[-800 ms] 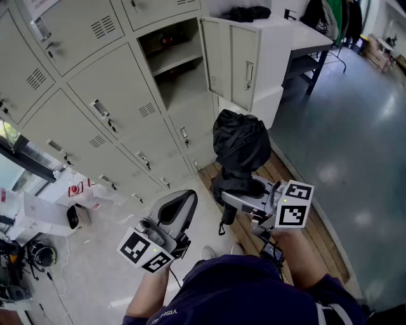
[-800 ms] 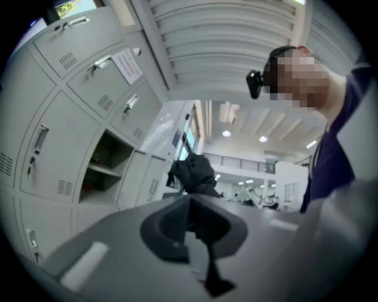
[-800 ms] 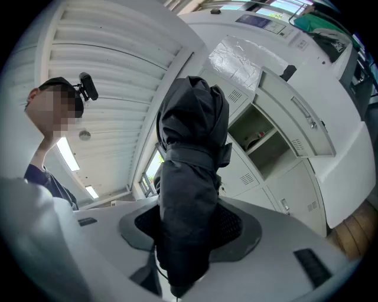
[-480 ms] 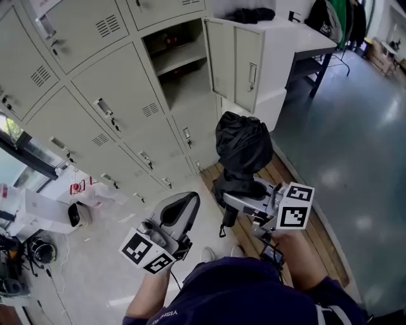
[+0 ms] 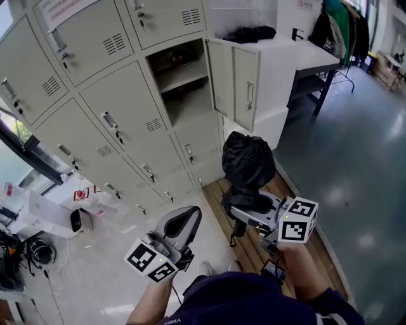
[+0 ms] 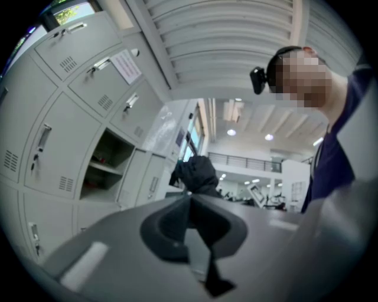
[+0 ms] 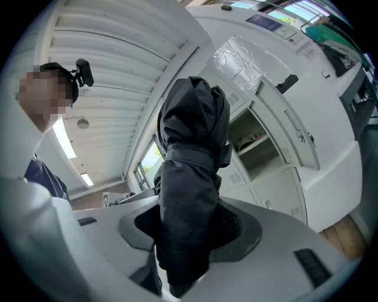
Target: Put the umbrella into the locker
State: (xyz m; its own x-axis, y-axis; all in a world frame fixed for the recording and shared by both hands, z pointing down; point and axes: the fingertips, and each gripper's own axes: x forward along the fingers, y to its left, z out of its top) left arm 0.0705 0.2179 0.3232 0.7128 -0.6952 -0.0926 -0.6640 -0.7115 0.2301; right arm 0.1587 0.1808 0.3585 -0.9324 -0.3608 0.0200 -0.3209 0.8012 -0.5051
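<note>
No lettering could be read in any view. A sheet of paper [image 5: 63, 7] stuck on an upper locker door carried red print, too small and slanted to make out. A white bag [image 5: 89, 193] on the floor beside the lockers bore a red mark, equally illegible. The left cube [image 5: 151, 262] and the right cube [image 5: 297, 221] showed only black-and-white square markers, without letters or figures.

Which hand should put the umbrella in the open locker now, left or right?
Right. The right hand-held gripper is clamped on the black umbrella, with the open locker ahead of it. The left hand-held gripper is shut and holds nothing, so it would first need to take the umbrella over.
</note>
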